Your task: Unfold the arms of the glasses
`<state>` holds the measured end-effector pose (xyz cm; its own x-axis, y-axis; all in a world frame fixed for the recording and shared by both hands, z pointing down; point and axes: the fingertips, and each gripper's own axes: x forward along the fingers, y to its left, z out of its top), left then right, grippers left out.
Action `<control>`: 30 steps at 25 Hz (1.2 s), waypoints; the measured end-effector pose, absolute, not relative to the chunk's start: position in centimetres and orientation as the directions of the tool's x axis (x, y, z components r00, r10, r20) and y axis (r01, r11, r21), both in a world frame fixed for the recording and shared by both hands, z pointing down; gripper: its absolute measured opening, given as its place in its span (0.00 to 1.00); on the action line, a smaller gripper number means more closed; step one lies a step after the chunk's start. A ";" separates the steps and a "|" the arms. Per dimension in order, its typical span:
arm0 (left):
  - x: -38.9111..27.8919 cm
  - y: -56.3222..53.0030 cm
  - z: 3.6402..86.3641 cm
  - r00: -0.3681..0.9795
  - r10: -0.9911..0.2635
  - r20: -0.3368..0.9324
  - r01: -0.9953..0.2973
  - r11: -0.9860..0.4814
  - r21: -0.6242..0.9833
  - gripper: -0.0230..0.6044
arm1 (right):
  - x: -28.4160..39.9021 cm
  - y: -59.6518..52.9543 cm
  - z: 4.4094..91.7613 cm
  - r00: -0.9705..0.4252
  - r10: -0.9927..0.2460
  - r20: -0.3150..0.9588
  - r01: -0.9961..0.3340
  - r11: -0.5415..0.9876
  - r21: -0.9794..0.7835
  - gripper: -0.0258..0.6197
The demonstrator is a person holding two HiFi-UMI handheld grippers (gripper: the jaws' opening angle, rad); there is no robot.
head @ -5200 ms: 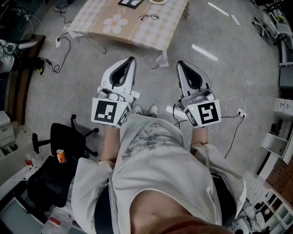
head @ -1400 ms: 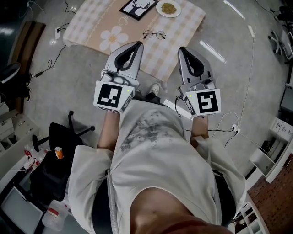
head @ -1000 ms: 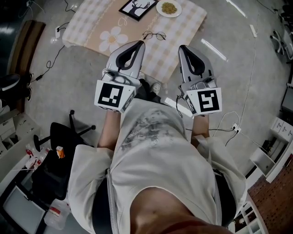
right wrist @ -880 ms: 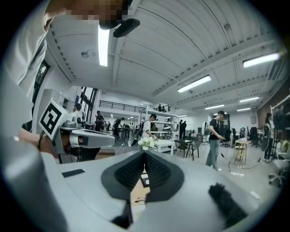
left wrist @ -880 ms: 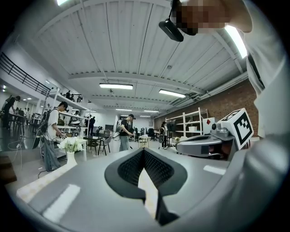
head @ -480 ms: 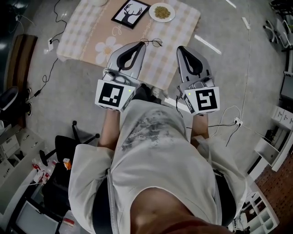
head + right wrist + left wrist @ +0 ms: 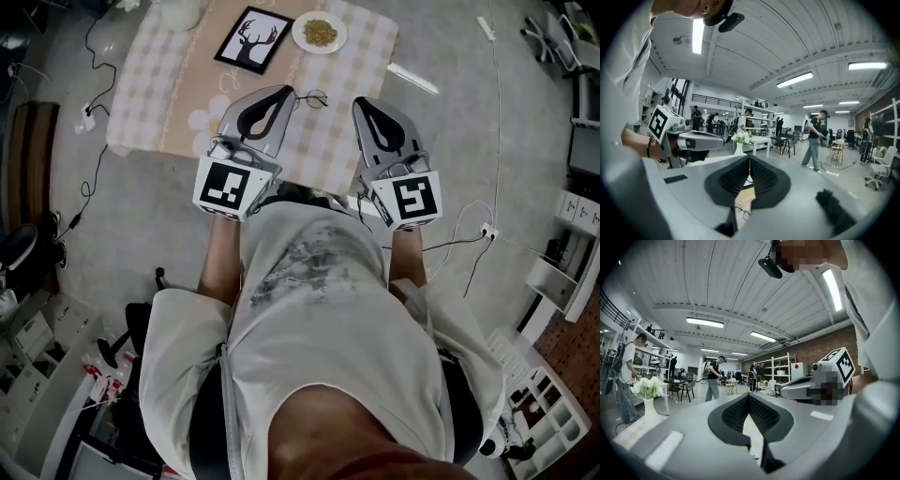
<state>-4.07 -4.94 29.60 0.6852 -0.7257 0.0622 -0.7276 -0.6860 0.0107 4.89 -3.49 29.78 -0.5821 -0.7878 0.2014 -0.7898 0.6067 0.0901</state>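
Head view shows glasses [image 7: 316, 97] seemingly just beyond left claw [image 7: 285, 92] tip

Grey concrete floor [image 7: 122, 225]; ribbed white ceiling [image 7: 740, 282], strip lights [image 7: 705, 322]; brick wall [image 7: 818, 345], white shelving [image 7: 780, 372].

shirt [image 7: 328, 319]: perhaps white, short-sleeved | left tool [image 7: 284, 92], right tool [image 7: 360, 101]: grey, marker cubes [image 7: 225, 187]
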 end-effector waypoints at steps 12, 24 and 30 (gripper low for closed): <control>-4.2 -8.0 33.0 0.771 -0.625 0.123 -0.632 -0.774 0.031 0.05 | 4.0 -5.9 32.6 -0.508 -0.821 0.260 -0.833 0.545 0.093 0.07; -3.2 -9.8 36.5 0.779 -0.596 0.198 -0.616 -0.785 0.062 0.05 | 4.1 -7.8 36.2 -0.523 -0.784 0.334 -0.812 0.577 0.082 0.07; -2.3 -10.8 38.1 0.775 -0.586 0.236 -0.614 -0.786 0.065 0.05 | 4.5 -8.9 37.8 -0.545 -0.757 0.361 -0.795 0.603 0.066 0.07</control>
<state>-2.28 -10.83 38.13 0.7751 -0.5860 0.2363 -0.6145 -0.7862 0.0654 4.51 -8.89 37.80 -0.5447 -0.7569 0.3611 -0.7946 0.6035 0.0662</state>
